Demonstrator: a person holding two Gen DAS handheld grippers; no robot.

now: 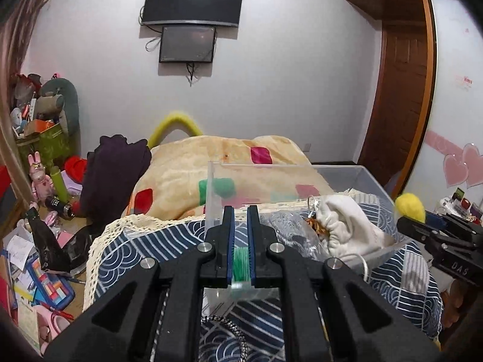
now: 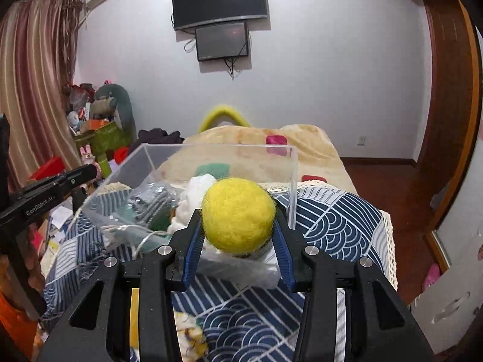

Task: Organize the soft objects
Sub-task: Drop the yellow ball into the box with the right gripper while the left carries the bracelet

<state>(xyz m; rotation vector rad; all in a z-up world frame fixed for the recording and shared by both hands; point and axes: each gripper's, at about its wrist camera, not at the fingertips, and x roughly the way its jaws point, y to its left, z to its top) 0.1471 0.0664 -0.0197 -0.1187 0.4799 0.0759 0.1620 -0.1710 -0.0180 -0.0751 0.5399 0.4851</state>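
Observation:
A clear plastic box lies on the bed on a blue patterned cloth. Inside are a white soft item and a grey bagged item. My right gripper is shut on a yellow felt ball at the box's near edge. My left gripper is nearly closed on a green woolly thing at the box's near left corner.
A beige blanket with coloured patches covers the bed beyond the box. A dark purple garment hangs at the bed's left. Cluttered toys and papers fill the floor left. A wooden door stands right.

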